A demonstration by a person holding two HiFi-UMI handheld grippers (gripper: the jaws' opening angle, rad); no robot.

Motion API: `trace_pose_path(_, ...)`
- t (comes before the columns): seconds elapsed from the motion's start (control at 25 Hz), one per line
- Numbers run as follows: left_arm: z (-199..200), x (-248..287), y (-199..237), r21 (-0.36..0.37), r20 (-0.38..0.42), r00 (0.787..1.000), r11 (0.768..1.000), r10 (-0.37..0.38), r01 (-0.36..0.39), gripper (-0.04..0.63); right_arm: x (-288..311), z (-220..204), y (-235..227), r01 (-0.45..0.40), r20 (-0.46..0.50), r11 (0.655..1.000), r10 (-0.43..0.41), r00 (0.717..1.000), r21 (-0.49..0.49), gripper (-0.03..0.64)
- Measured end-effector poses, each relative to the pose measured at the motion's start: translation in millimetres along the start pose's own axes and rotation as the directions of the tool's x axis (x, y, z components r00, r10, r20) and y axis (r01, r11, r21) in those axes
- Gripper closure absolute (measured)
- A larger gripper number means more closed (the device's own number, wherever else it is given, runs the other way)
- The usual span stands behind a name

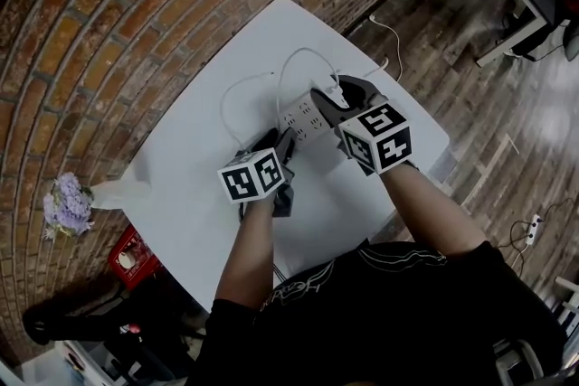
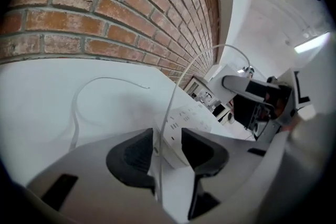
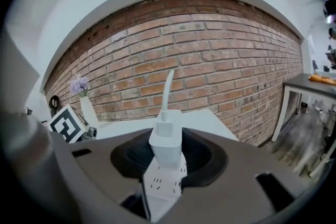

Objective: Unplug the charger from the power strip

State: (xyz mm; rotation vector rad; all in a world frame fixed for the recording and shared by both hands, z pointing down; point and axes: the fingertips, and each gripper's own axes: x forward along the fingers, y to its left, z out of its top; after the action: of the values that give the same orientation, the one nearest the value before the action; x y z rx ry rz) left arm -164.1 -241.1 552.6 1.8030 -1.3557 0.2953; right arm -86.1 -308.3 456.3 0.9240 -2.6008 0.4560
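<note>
You have two grippers, a left gripper (image 1: 282, 142) and a right gripper (image 1: 329, 100), one power strip (image 1: 303, 117), one charger (image 3: 167, 136), one bench (image 1: 194, 172), one vase (image 1: 113, 192) of flowers (image 1: 68, 203), and one red crate (image 1: 131, 256).

Soft, even light falls on my table (image 1: 199, 172), with pale glare on the floor (image 1: 543, 108) at right. Both gripper views bulge fisheye, with black corners and blur up close.

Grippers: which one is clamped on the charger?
The right gripper: its jaws pinch the white charger, while the left gripper clamps the power strip.
</note>
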Motion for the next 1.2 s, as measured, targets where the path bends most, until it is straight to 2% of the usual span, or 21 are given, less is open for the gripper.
trace_pose_path(0.08,3,-13,-12,0.013,0.019,0.999,0.999,-0.039,0.039,0.422,-7,1,5,-0.029,0.004,0.999,0.029,1.0,0.02,0.499)
trace_pose_path(0.2,20,-44,-37,0.062,0.094,0.992,0.995,-0.089,0.083,0.414,-20,5,14,-0.069,0.02,0.996,0.068,0.997,0.061,0.499)
trace_pose_path(0.36,41,-95,-72,0.138,0.198,0.974,0.987,-0.113,0.087,0.414,-45,11,25,-0.108,0.036,0.99,0.105,0.994,0.09,0.499)
trace_pose_path(0.44,48,-120,-86,0.127,0.25,0.958,0.986,-0.137,0.108,0.423,-62,19,34,-0.142,0.058,0.984,0.136,0.989,0.107,0.499)
trace_pose_path(0.52,49,-146,-103,0.099,0.288,0.941,0.983,-0.179,0.157,0.459,-84,25,47,-0.183,0.074,0.977,0.176,0.982,0.107,0.499)
trace_pose_path(0.64,45,-182,-128,0.1,0.32,0.921,0.975,-0.221,0.2,0.466,-120,30,67,-0.234,0.097,0.967,0.224,0.97,0.098,0.499)
trace_pose_path(0.76,40,-212,-151,0.128,0.354,0.905,0.97,-0.237,0.205,0.481,-156,37,85,-0.284,0.13,0.952,0.269,0.954,0.114,0.499)
trace_pose_path(0.96,21,-243,-183,0.189,0.354,0.898,0.96,-0.261,0.205,0.529,-208,45,114,-0.354,0.182,0.93,0.333,0.925,0.099,0.499)
trace_pose_path(1.2,-3,-262,-203,0.205,0.346,0.892,0.951,-0.293,0.233,0.561,-252,45,133,-0.408,0.228,0.912,0.388,0.893,0.047,0.499)
